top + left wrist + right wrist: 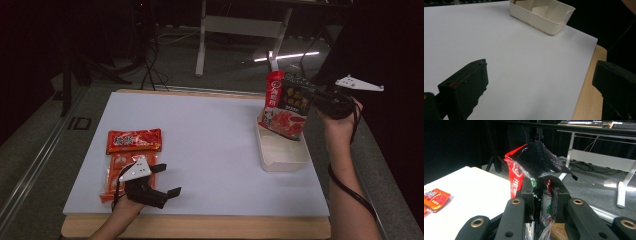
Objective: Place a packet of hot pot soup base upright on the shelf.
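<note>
One sauce packet (286, 107) we find clamped in the right gripper (320, 97) above the cream bin (282, 152), apparently mid-placement; lowering comes next, while the left gripper (162, 186) idles, jaws apart and empty, on the tabletop (210, 135).

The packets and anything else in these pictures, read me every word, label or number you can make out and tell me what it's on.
"ID": white letters on the floor left of the table.
Black and red packet held over the cream tray by the right gripper: large Chinese characters, too blurred to read.
Top orange packet: white characters, too blurred to read.
Lower orange packet by the left gripper: no legible print.
</note>
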The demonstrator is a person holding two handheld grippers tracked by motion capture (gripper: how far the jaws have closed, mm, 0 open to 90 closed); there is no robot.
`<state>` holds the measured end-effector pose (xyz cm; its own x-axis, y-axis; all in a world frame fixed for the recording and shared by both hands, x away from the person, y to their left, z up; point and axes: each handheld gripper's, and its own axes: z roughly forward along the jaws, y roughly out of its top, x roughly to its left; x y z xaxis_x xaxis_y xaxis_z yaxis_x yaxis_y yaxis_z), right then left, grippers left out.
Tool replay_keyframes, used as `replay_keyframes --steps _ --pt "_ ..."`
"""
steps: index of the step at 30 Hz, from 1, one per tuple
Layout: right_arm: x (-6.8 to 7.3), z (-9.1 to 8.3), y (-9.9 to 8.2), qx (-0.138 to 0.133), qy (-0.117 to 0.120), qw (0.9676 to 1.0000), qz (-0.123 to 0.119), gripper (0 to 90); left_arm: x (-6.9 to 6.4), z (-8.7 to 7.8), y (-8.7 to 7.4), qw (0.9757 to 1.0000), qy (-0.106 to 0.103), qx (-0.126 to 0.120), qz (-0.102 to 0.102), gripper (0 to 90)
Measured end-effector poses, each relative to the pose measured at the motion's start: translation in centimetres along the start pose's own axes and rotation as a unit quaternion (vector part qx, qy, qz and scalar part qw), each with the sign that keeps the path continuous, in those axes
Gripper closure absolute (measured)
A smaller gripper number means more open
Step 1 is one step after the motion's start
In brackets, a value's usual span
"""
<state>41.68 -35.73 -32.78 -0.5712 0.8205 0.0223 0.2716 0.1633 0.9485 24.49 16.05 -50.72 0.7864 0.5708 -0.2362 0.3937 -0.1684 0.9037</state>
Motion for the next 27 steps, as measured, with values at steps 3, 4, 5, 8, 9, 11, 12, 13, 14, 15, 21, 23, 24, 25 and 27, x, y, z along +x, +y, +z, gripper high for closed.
replay_keyframes --steps 3,4,5,8,9,11,12,13,14,15,21,23,24,25,27 --pt "-0.8 0.6 -0.6 0.000 -0.002 1.0000 0.000 76.1 0.0 0.0 0.0 1.0000 0.000 0.000 0.000 0.8" --pt "-0.9 0.7 -0.7 0.000 -0.001 1.0000 0.002 76.1 0.0 0.0 0.0 1.0000 0.000 0.001 0.001 0.8" --pt "-1.0 0.9 -0.8 0.001 -0.001 1.0000 0.002 76.1 0.0 0.1 0.0 1.0000 -0.001 0.002 0.000 0.8" --pt "-1.3 1.5 -1.1 0.005 0.000 1.0000 0.004 76.2 0.1 0.1 -0.1 1.0000 -0.004 0.004 -0.002 0.8" --pt "-1.4 1.7 -1.2 0.006 0.000 1.0000 0.002 76.2 0.1 0.1 -0.1 1.0000 -0.004 0.005 -0.002 0.8" --pt "-1.5 2.1 -1.5 0.009 0.001 1.0000 -0.001 76.2 0.1 0.2 -0.2 1.0000 -0.005 0.005 -0.002 0.8" --pt "-1.5 2.1 -1.5 0.009 0.001 1.0000 -0.001 76.2 0.1 0.2 -0.2 1.0000 -0.005 0.005 -0.002 0.8" --pt "-1.5 2.3 -1.6 0.009 0.001 0.9999 -0.004 76.2 0.1 0.2 -0.2 1.0000 -0.005 0.005 -0.002 0.8" --pt "-1.6 2.7 -2.0 0.012 0.004 0.9999 -0.003 75.9 0.0 0.2 -0.2 1.0000 -0.007 0.006 -0.002 0.8" --pt "-1.6 3.0 -2.2 0.015 0.005 0.9999 -0.003 75.9 0.1 0.2 -0.2 1.0000 -0.007 0.006 -0.003 0.8" --pt "-1.8 3.7 -3.0 0.021 0.001 0.9997 -0.013 75.8 0.1 0.1 -0.2 0.9999 -0.008 0.004 -0.007 0.8" --pt "-1.8 3.7 -3.1 0.024 0.002 0.9996 -0.015 75.3 0.2 0.1 -0.3 0.9999 -0.009 0.005 -0.008 0.8" --pt "-1.8 3.8 -3.2 0.027 0.003 0.9995 -0.019 75.3 0.2 0.1 -0.3 0.9999 -0.009 0.005 -0.009 0.8" --pt "-1.7 3.8 -3.3 0.029 0.002 0.9993 -0.022 75.1 0.2 0.1 -0.3 0.9999 -0.009 0.005 -0.010 0.8" --pt "-1.7 3.9 -3.7 0.020 0.017 0.9996 -0.013 74.6 0.2 0.1 -0.3 0.9999 -0.009 0.004 -0.011 0.8"
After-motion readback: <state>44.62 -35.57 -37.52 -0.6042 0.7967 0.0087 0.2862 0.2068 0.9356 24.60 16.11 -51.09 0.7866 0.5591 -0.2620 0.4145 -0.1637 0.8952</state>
